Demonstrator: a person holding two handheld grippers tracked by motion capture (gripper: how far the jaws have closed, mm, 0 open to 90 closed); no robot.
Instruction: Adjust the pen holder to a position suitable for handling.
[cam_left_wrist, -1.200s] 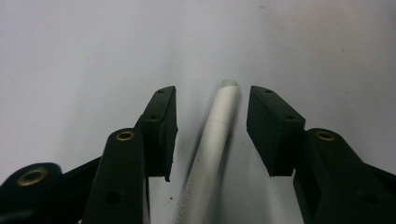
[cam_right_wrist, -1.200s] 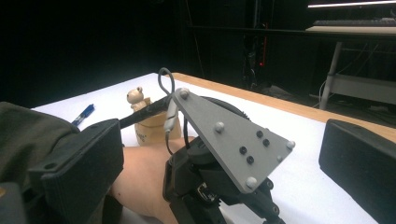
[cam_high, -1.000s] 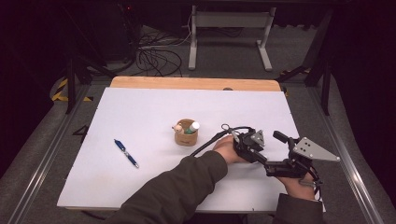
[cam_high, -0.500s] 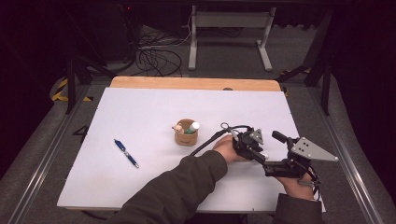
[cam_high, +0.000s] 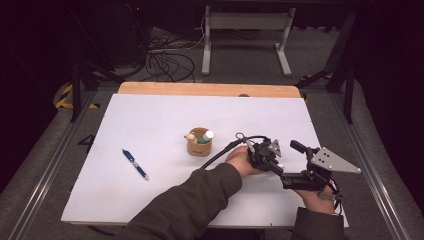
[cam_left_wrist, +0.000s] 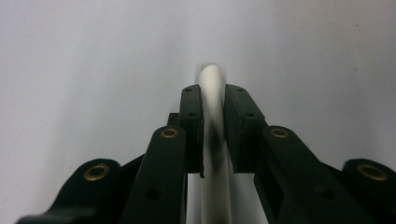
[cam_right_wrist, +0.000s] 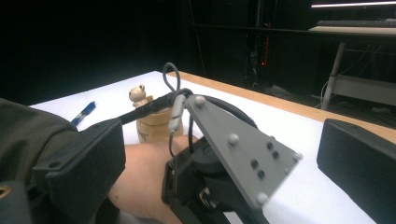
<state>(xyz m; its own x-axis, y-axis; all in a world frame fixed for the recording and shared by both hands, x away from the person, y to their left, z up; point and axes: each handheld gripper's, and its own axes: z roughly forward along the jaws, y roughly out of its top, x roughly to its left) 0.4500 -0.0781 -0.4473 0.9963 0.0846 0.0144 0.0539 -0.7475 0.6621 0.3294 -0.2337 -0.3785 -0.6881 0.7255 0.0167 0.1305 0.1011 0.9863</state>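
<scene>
Your left gripper (cam_left_wrist: 212, 135) has just been closing its fingers (cam_left_wrist: 192, 122), now clamped on the slim white plastic pen (cam_left_wrist: 212, 100) lying on the white tabletop (cam_high: 150, 125). It looks light, stiff and slippery; grip mid-barrel. Right gripper's (cam_high: 295, 180) fingers stand apart, empty.

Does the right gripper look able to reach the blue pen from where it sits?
Probably not directly: the blue pen lies far left, and the left gripper, forearm and cup sit between it and the right gripper.

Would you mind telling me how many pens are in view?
2: a blue pen lies left of the wooden cup; a white pen is clamped in the left hand-held gripper. The cup may hide more.
</scene>
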